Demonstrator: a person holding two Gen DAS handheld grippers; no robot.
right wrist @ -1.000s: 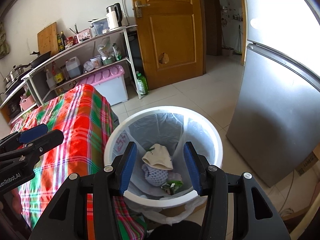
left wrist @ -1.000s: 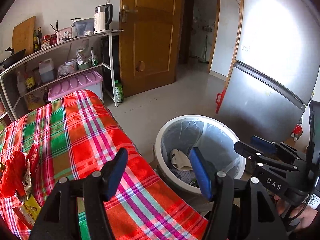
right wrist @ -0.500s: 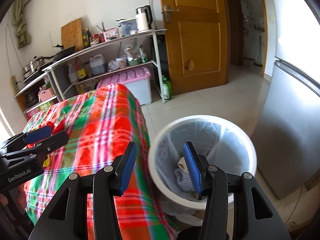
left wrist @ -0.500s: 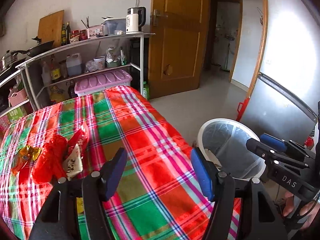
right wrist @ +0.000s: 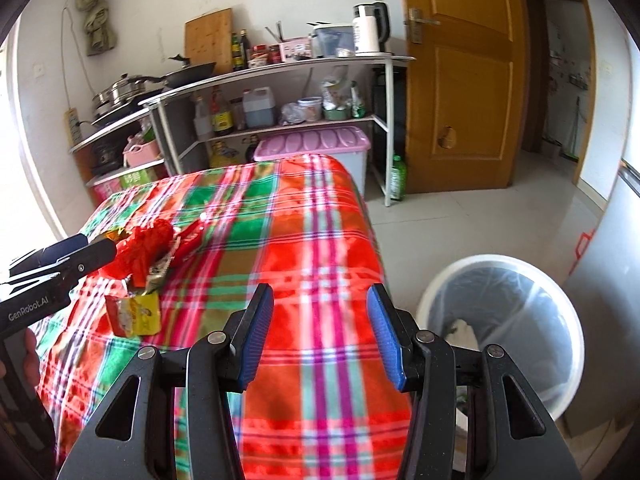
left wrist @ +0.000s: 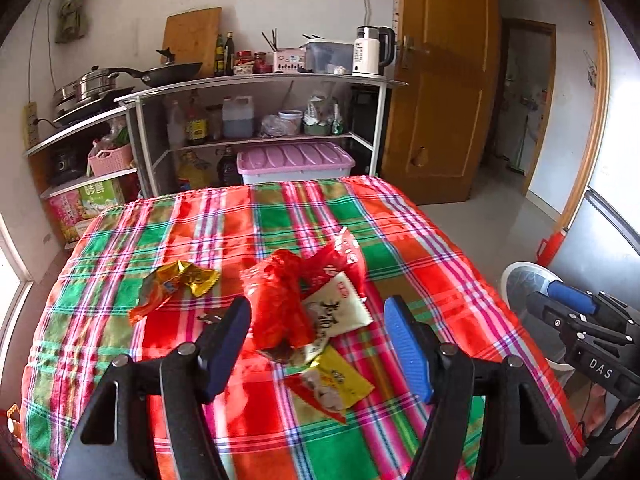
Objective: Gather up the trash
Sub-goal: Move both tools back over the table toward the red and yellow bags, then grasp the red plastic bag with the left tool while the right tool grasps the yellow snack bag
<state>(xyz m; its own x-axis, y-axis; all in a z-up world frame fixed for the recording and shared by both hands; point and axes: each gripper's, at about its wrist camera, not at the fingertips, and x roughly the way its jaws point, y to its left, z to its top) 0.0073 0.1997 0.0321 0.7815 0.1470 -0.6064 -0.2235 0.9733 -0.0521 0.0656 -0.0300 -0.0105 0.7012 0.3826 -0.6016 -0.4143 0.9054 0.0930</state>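
A: Your left gripper (left wrist: pixel 316 344) is spread wide, nothing between the pads — it hangs over the plaid cloth (left wrist: pixel 280 216) with the wrapper heap showing in the gap.

B: And my right?

A: Your right gripper (right wrist: pixel 320 332) is released too, empty, over the cloth's near right edge. From the right wrist view your left one sits far left, its tip just beside the red bag (right wrist: pixel 140 248).

B: Where's the trash?

A: All on the cloth. Red bag (left wrist: pixel 276 300) in the middle, crumpled. A white wrapper (left wrist: pixel 340 312) with black characters lies against its right side, partly under a second red wrapper (left wrist: pixel 340 256). A yellow wrapper (left wrist: pixel 336 384) lies nearest you, just below the heap. A gold wrapper (left wrist: pixel 176 284) sits left of the heap, apart from it. Something small and dark (left wrist: pixel 210 316) lies by your left pad; can't tell what.

B: Bin?

A: White bin (right wrist: pixel 500 328) with a clear liner, on the floor right of the table, beside the fridge (right wrist: pixel 616 264). Some pale scrap (right wrist: pixel 460 330) inside — most of it hidden behind your right finger (right wrist: pixel 386 332).

B: Behind the table?

A: Metal shelf (left wrist: pixel 256 80) with a kettle (left wrist: pixel 370 50), pans, bottles; pink-lidded box (left wrist: pixel 294 160) below; wooden door (left wrist: pixel 444 80) to the right.
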